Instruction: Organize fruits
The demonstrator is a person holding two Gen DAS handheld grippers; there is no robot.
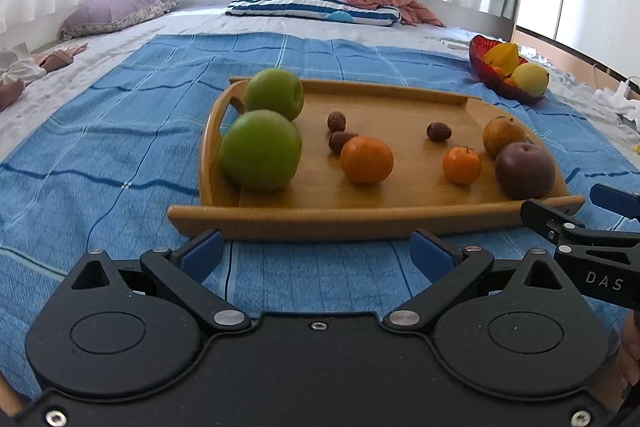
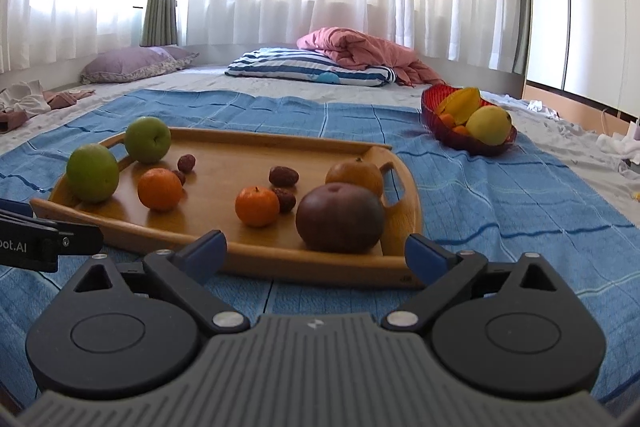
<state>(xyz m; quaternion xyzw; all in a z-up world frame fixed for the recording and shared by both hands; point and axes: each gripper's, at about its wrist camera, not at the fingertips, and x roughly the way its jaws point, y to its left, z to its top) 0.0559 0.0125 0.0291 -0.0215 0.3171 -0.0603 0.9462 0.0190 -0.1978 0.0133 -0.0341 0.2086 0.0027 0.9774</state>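
Blue-padded right tool (image 2: 316, 253) wide open, empty

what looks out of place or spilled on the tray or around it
Nothing spilled or damaged. The fruit sits loose and unsorted on the wooden tray, while the red bowl beyond it already holds fruit.

The left gripper (image 1: 316, 253) is being held low with jaws spread wide, nothing between them; the right gripper (image 2: 316, 255) is likewise being held fully spread and empty.
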